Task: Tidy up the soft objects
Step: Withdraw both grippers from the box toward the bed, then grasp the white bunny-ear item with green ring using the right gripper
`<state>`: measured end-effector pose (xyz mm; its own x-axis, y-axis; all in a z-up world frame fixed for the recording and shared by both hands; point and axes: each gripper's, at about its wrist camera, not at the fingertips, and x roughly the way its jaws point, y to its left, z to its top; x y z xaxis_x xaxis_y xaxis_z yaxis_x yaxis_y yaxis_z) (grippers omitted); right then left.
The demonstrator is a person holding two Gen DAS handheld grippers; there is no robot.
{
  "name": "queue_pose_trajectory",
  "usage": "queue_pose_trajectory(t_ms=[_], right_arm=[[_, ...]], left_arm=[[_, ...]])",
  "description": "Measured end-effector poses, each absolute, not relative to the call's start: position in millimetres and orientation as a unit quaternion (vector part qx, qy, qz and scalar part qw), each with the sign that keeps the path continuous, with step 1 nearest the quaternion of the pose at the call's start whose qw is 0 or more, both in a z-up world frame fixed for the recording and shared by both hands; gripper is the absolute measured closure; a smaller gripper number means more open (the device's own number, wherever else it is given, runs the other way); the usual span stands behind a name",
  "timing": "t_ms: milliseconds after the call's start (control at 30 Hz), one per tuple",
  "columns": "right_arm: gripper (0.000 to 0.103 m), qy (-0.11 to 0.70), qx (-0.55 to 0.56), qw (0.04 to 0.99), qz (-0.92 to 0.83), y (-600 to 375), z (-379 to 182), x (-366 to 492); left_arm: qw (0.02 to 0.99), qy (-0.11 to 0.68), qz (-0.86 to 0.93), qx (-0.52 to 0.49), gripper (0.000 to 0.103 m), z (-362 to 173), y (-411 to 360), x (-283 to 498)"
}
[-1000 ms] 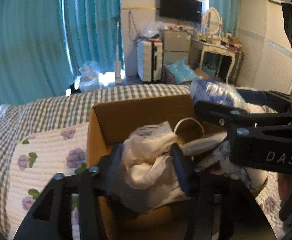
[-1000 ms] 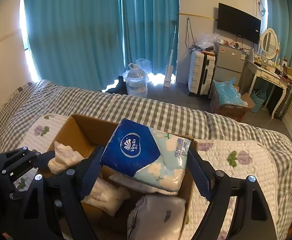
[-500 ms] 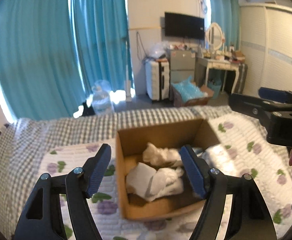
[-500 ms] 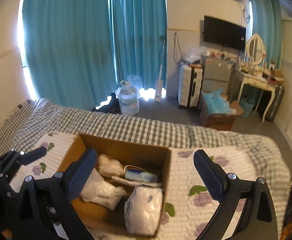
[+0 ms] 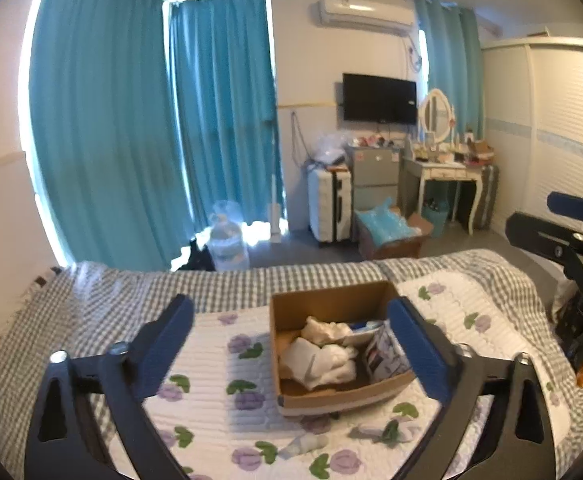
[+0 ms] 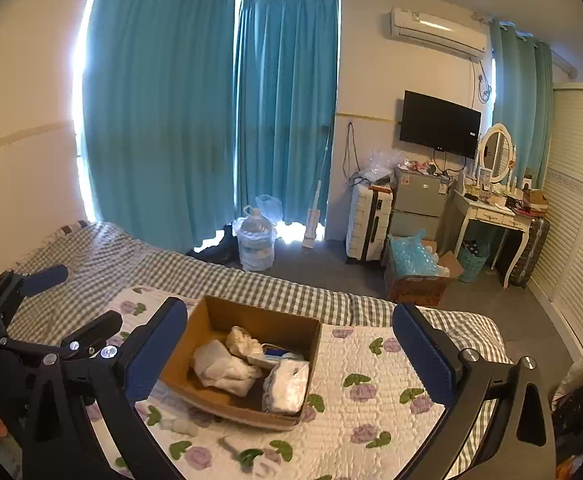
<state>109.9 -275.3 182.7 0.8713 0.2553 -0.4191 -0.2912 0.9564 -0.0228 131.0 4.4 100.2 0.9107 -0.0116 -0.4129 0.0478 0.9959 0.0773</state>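
- Teal curtains fill the far wall of a bedroom; in front of me lies the bed, with a checked sheet and a white quilt printed with purple flowers.
- On the quilt sits an open cardboard box, and the soft objects lie inside it: crumpled white cloths, a white wrapped pack in the near right corner, and something blue and white behind it, too small to name.
- My left gripper hangs above the bed with its fingers wide apart and nothing between them. My right gripper is the same, fingers spread and empty.
- As I judge it, the box is loaded and both grippers are clear of it. The next step is to check for stragglers.
- A few small pale bits lie on the quilt just beside the box's near edge. I cannot tell what they are.
- To fetch one well, I would come down steeply, straddle it across its short side and close gently, so that the quilt does not bunch up with it.
- From the right wrist view the box's long axis runs from near right to far left, open side up. The wrapped pack lies roughly along that axis against the right wall.
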Motion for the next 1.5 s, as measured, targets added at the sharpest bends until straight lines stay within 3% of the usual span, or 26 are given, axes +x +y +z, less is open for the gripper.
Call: queue_pose_trajectory(t_ms=[267,833,933,1067,1100,1233,1333,1400,1500], right_arm=[[0.0,0.224,-0.055,0.96,0.157,-272,161,79],[0.0,0.403,-0.064,0.895,0.18,-254,-34,138],[0.012,0.424,-0.066,0.884,0.186,-248,-62,151],[0.047,0.465,-0.055,0.858,0.209,-242,-105,162],[0.052,0.478,-0.054,0.85,0.215,-240,-114,163],[0.058,0.502,-0.069,0.833,0.22,-232,-134,164],[0.069,0.5,-0.07,0.834,0.222,-232,-133,162],[0.082,0.496,-0.068,0.836,0.225,-233,-131,159],[0.082,0.485,-0.066,0.842,0.229,-237,-122,152]], left_arm=[[0.973,0.228,-0.006,0.035,0.0,61,12,117],[0.931,0.364,0.011,0.039,0.0,-98,17,174],[0.923,0.384,0.01,0.038,0.0,-121,20,175],[0.909,0.416,-0.006,0.018,0.0,-144,25,176],[0.907,0.422,-0.006,0.015,0.0,-148,26,177],[0.902,0.432,-0.015,0.01,0.0,-153,23,177],[0.901,0.433,-0.022,0.013,0.001,-155,19,175],[0.901,0.434,-0.028,0.019,0.001,-157,14,175],[0.898,0.437,-0.036,0.025,0.009,-160,9,181]])
